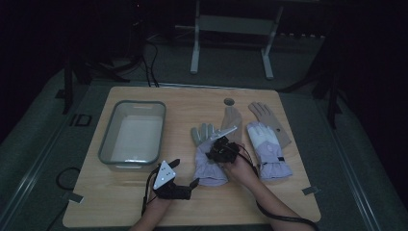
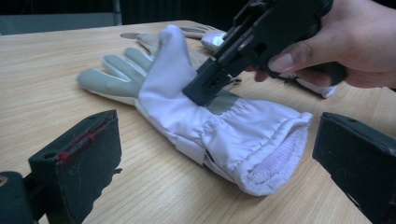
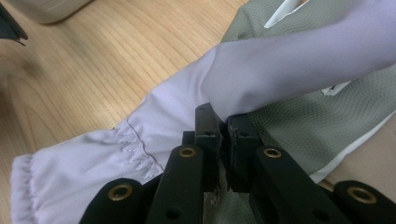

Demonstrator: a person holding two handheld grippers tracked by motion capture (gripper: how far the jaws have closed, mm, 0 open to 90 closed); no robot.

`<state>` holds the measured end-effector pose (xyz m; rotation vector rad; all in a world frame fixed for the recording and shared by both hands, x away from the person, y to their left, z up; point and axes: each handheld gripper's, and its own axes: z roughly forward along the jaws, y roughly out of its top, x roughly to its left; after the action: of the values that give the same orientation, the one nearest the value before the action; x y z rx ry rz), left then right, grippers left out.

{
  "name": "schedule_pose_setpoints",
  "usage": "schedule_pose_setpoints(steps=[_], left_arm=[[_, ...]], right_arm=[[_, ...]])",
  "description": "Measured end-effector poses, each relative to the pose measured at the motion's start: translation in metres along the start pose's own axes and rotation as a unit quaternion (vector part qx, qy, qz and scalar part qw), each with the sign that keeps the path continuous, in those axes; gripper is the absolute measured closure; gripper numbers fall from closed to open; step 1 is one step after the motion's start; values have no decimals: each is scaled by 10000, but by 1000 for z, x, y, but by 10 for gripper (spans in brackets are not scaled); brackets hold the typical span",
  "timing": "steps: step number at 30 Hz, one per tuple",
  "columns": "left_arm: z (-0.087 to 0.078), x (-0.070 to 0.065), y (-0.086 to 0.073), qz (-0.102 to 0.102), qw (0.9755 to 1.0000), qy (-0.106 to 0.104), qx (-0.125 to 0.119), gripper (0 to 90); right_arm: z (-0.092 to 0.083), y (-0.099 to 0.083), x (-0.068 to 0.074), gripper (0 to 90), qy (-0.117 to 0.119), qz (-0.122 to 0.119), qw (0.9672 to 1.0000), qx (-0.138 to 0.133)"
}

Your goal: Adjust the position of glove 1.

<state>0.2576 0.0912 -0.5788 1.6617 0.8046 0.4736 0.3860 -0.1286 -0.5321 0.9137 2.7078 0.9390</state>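
here, the right hand-held gripper (image 1: 217, 150) is clenched on the palm fabric of a lavender glove (image 1: 209, 161) lying on the desk (image 1: 120, 192).
the glove lies palm up near the middle of the desk, grey fingers (image 2: 109, 77) pointing away from the person, cuff (image 2: 275, 158) toward them, and its thumb stands raised beside the pinch. the left hand-held gripper (image 1: 180, 185) rests just left of the cuff with its jaws spread wide and nothing between them. a second lavender glove (image 1: 267, 149) lies to the right beside two tan gloves (image 1: 264, 113), and a clear tub (image 1: 132, 134) sits at the left.
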Motion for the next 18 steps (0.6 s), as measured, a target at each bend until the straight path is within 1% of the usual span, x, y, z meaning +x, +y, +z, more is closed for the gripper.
schedule_pose_setpoints(steps=[1,2,5,6,8,10,12,13,14,15,16,17,18], left_arm=[[0,0,0,-7,10000,-4,0,14],[0,0,0,-15,10000,-7,0,14],[0,1,0,-22,10000,-7,11,14],[0,1,0,-19,10000,-6,15,14],[0,0,0,-13,10000,-4,15,14],[0,0,0,-10,10000,-4,16,14],[0,0,0,-8,10000,-8,20,14],[0,0,0,-9,10000,-9,19,14],[0,1,0,-16,10000,-13,22,14],[0,1,0,-20,10000,-11,22,14],[0,1,0,-23,10000,-9,24,14],[0,1,0,-28,10000,-8,24,14],[0,1,0,-27,10000,-8,21,14]], right_arm=[[1,1,-2,850,60,-33,10000,-20],[2,2,-4,848,90,74,9999,2],[4,4,-5,840,88,70,9999,14],[5,3,-5,831,103,216,9997,10],[6,2,-5,805,99,194,9998,-23],[4,1,-6,767,152,266,9995,-56],[-3,0,-7,702,237,332,9991,-145],[-8,0,-6,666,230,310,9991,-188],[-12,0,-6,607,216,256,9992,-219],[-18,0,-6,573,229,188,9992,-258],[-24,0,-6,553,254,186,9991,-284],[-32,0,-6,513,219,143,9991,-338],[-38,1,-7,502,272,125,9988,-394]])
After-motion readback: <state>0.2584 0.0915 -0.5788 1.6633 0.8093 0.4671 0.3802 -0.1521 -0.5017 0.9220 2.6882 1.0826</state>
